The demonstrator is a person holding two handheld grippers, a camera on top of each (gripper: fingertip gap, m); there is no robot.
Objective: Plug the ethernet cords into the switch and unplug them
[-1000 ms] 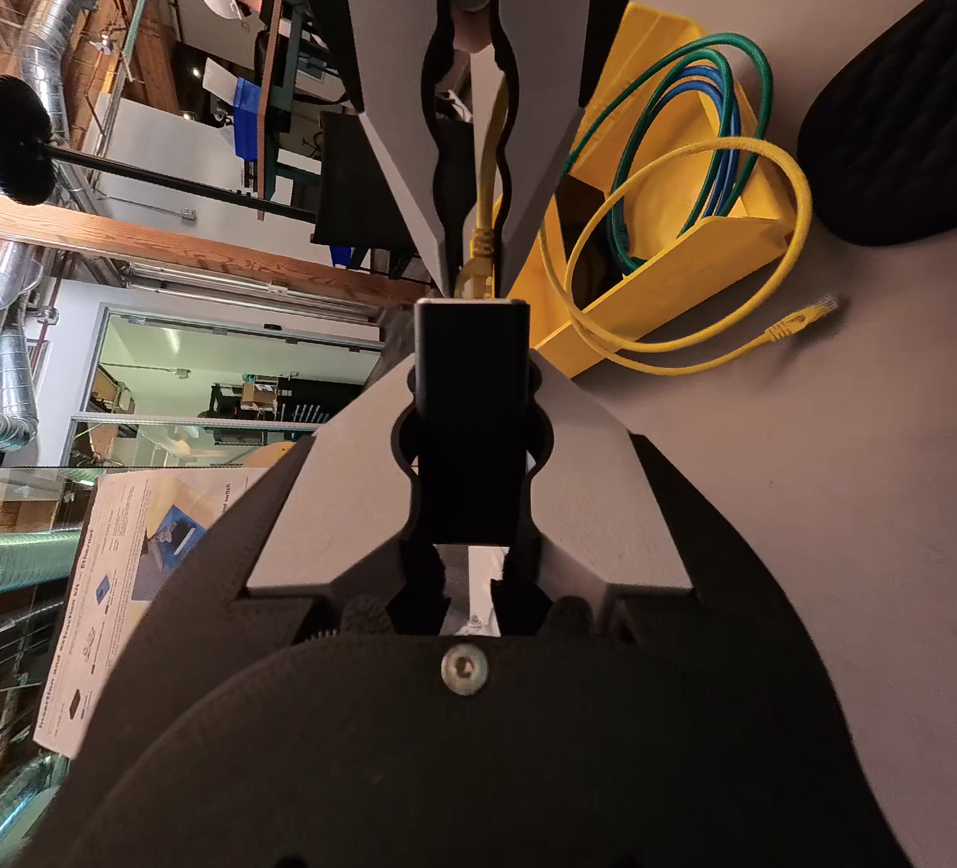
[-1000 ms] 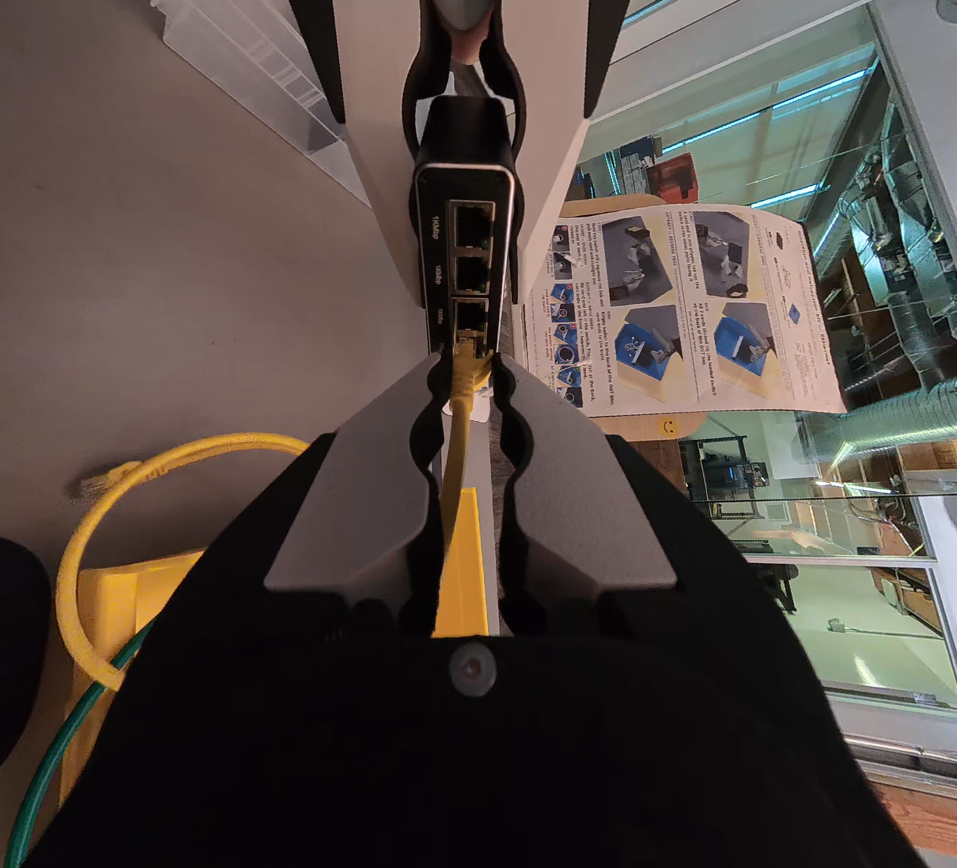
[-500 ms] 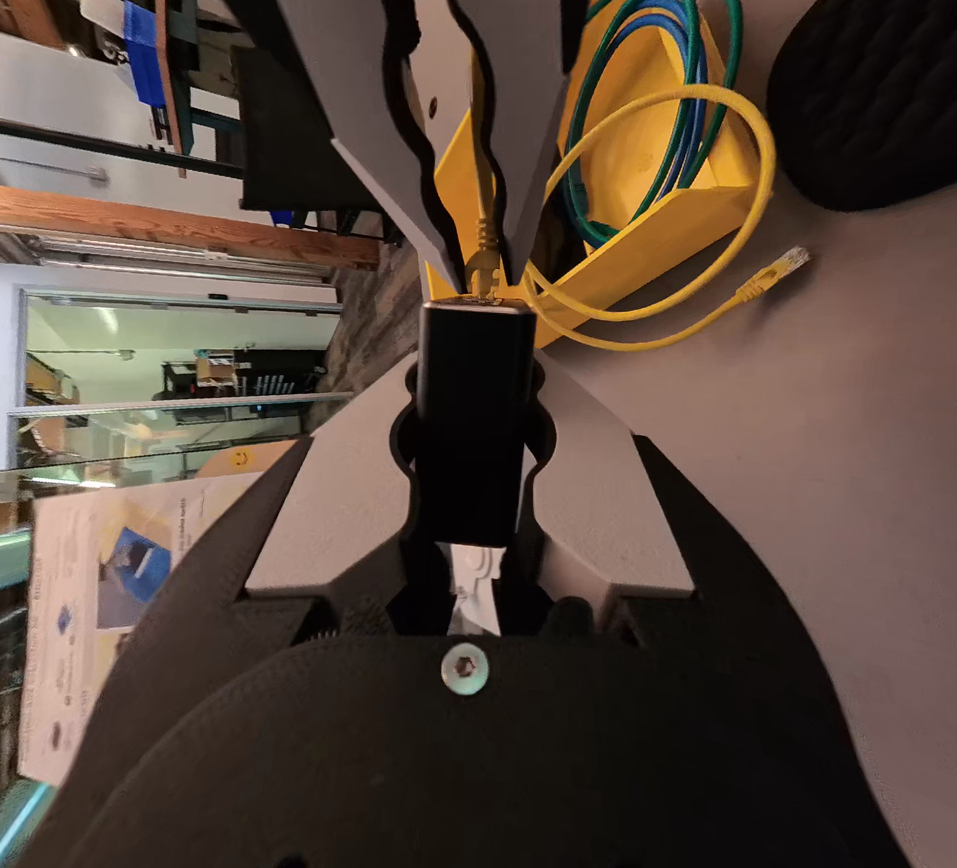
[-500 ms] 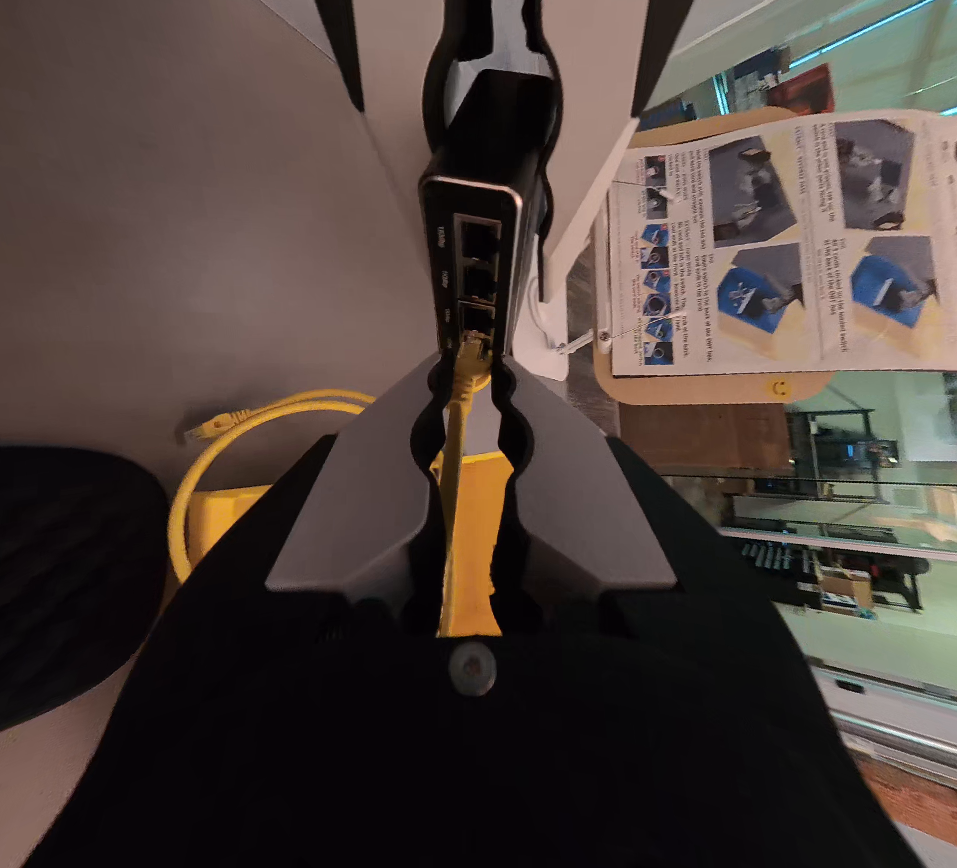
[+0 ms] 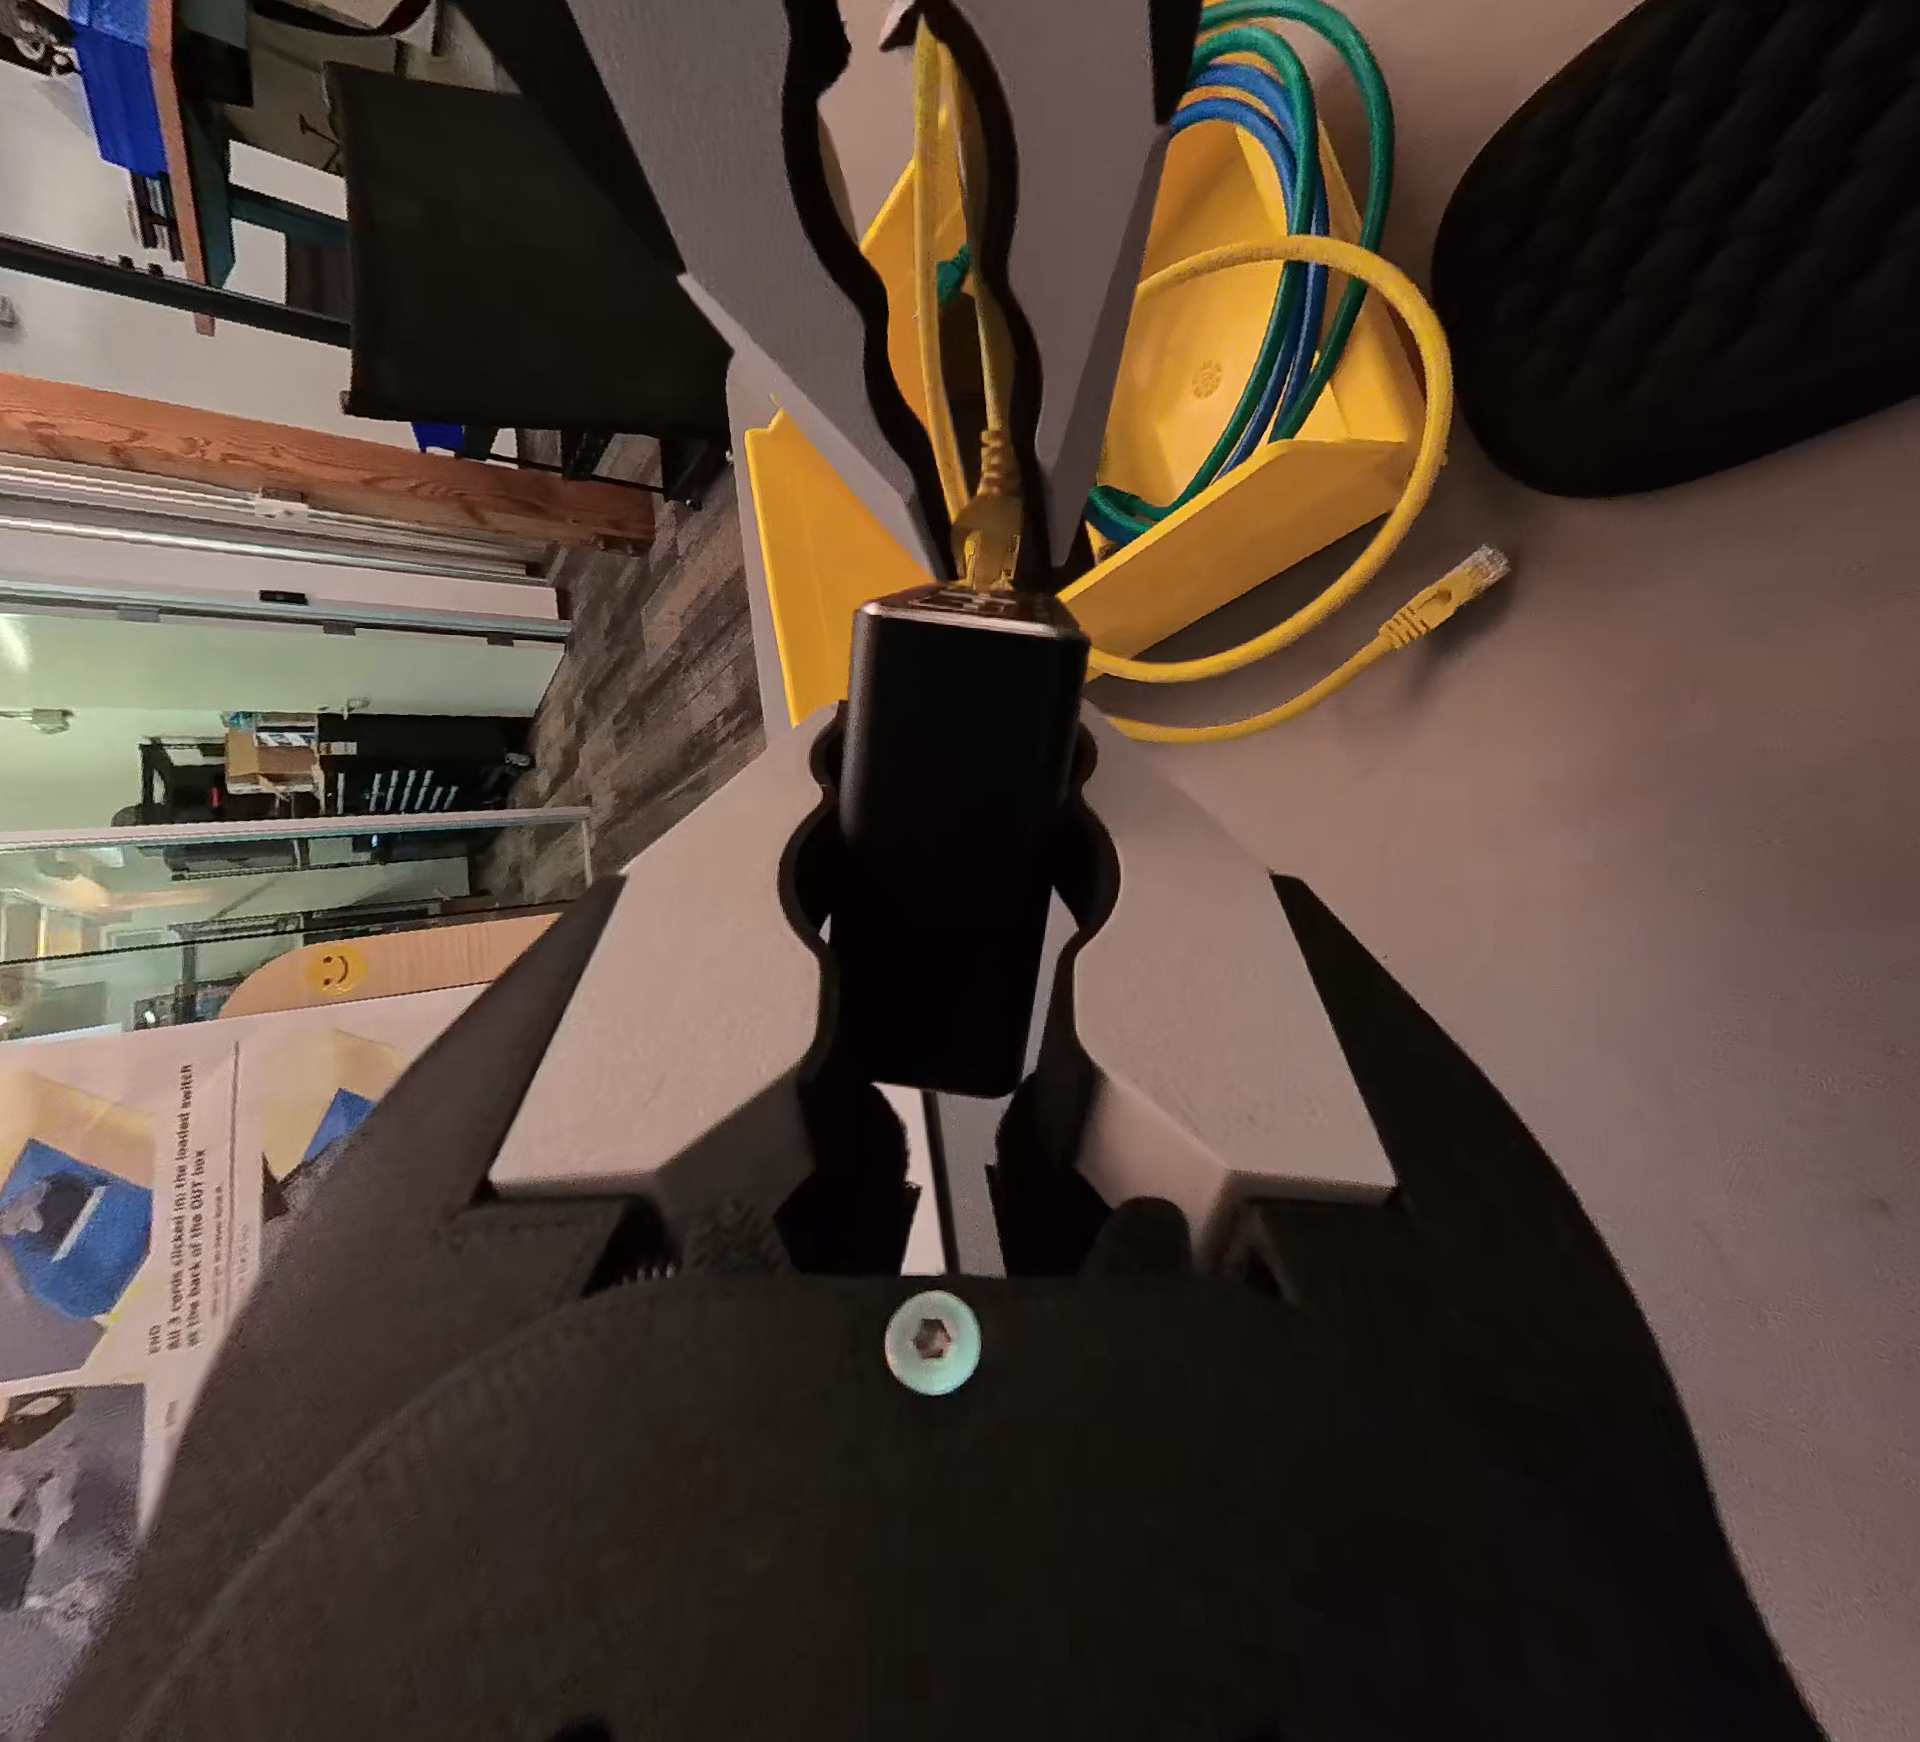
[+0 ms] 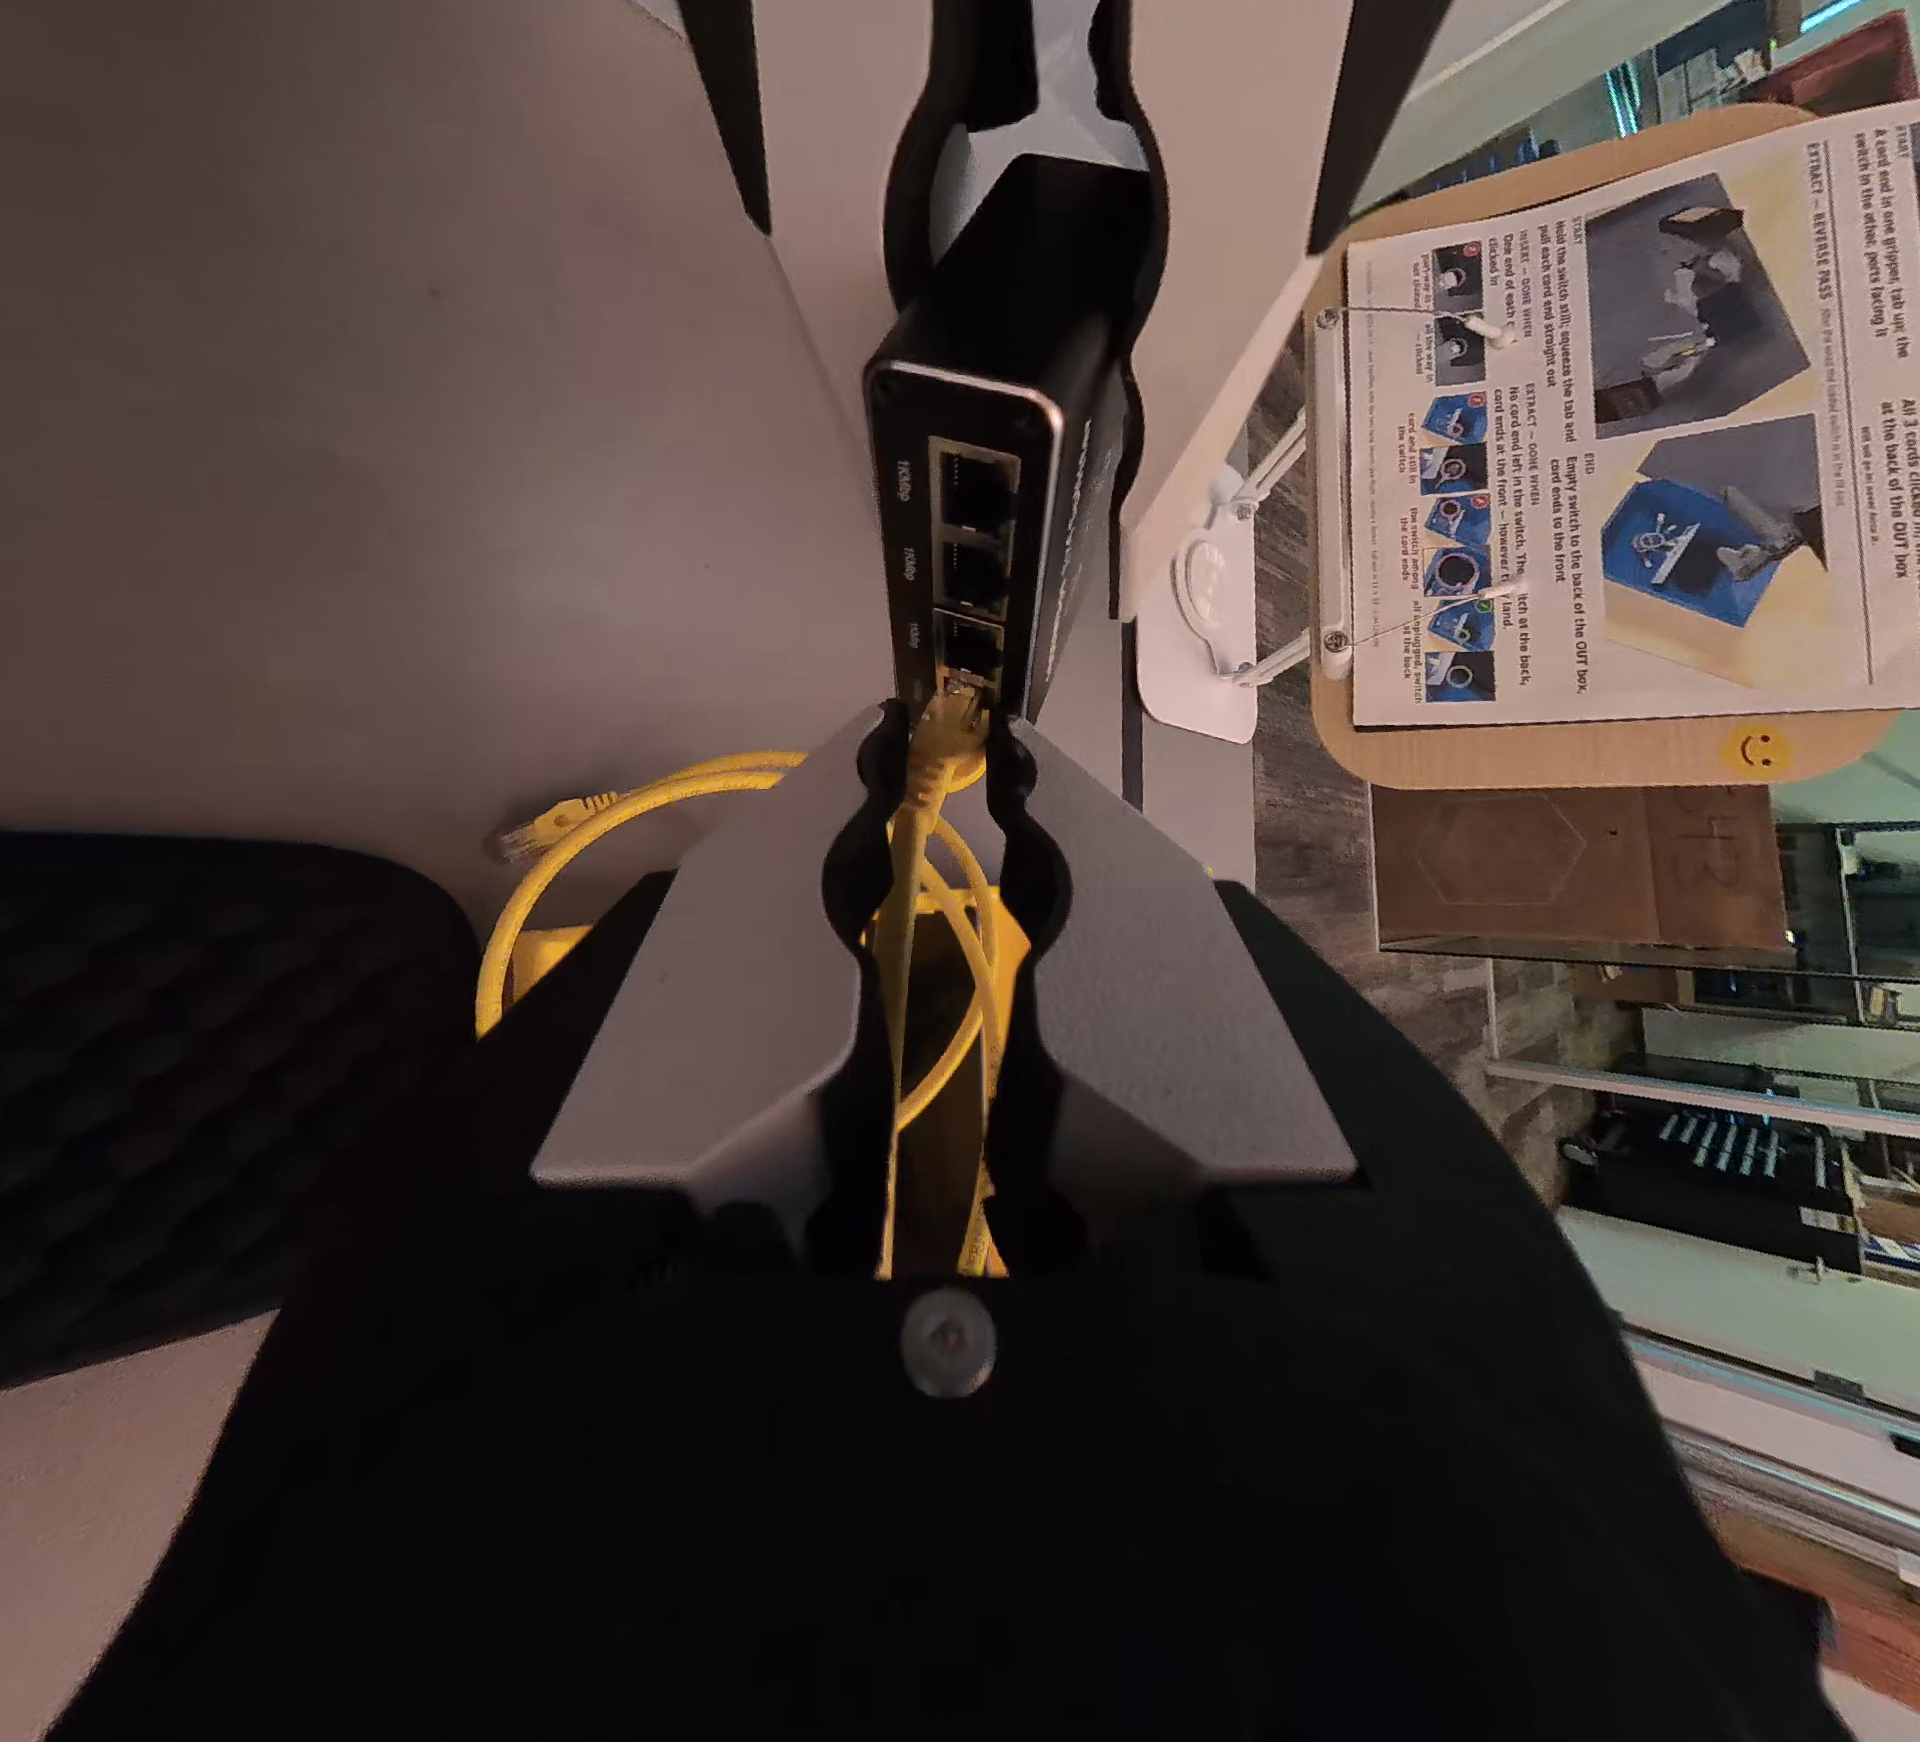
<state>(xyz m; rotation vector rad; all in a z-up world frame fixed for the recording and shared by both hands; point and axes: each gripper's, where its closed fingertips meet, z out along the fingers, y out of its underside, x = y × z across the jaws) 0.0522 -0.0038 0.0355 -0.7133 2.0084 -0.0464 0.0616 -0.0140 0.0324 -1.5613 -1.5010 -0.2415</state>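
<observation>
Black, smooth and box-shaped, switch (image 5: 951, 851) clamped between grey fingers of left gripper (image 5: 951, 819), held above grey table (image 5: 1558, 861). Small white print beside three stacked ports on its face in right wrist view (image 6: 971, 549), not repeated. Yellow ethernet cord (image 6: 914, 913) pinched just behind its plug by right gripper (image 6: 940, 757), plug tip at bottom port; whether fully seated, cannot tell. Loose far end of same cord, with clear plug (image 5: 1449, 596), lying on table. Behind switch, yellow plastic bin (image 5: 1236, 529) holding coiled green cord (image 5: 1361, 165) and blue cord (image 5: 1288, 206), yellow loop draped over its edge. Beside bin, black dimpled pad (image 5: 1704, 217), rounded in outline. Farther off, printed instruction sheet (image 6: 1662, 425) with photos on rounded cardboard backing carrying a yellow smiley sticker (image 6: 1758, 747), propped on white stand (image 6: 1205, 612).
</observation>
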